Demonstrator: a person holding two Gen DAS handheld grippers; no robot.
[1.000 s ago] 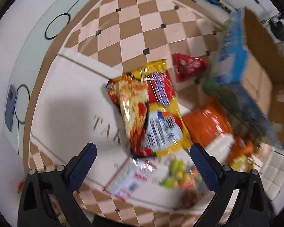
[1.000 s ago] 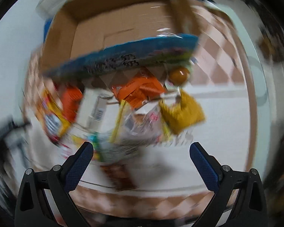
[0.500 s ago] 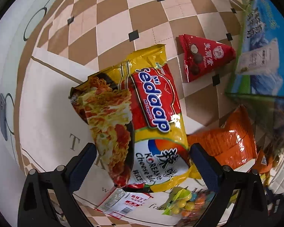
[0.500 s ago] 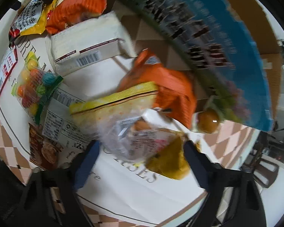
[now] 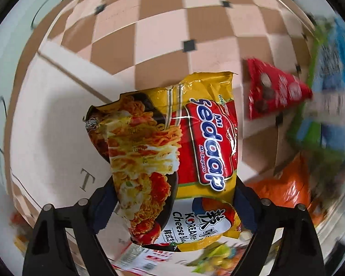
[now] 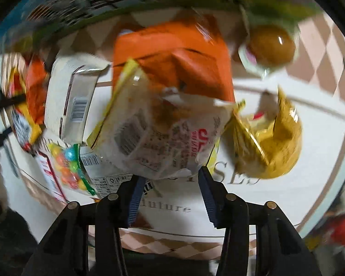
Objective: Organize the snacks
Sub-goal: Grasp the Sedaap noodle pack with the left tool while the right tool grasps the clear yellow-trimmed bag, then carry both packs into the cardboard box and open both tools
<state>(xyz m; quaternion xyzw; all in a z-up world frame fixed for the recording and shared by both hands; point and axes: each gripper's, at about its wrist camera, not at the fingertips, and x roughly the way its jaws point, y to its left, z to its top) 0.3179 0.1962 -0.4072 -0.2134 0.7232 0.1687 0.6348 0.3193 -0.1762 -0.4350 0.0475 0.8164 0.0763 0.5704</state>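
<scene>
A yellow and red instant noodle packet [image 5: 195,142] lies on the white tablecloth [image 5: 53,124]. My left gripper [image 5: 172,202] points straight down over its near end. Its jaws are closing, and the blue pads touch the packet's two long edges. In the right wrist view a clear-wrapped snack packet [image 6: 163,133] with red print lies on top of an orange bag [image 6: 172,53]. My right gripper [image 6: 170,193] is at that packet's near edge, and its jaws are closing with the wrapper pinched between the fingers.
A red triangular packet [image 5: 273,94] and a blue and green carton [image 5: 329,87] lie to the right of the noodles. Around the clear packet are a white box [image 6: 71,96], a bag of coloured candy [image 6: 69,165], a crumpled yellow bag [image 6: 271,142] and a brown round cup [image 6: 271,43].
Both grippers have dropped close to the table. The left jaws have narrowed from wide open onto the noodle packet. The right jaws have narrowed from wide open onto the clear packet.
</scene>
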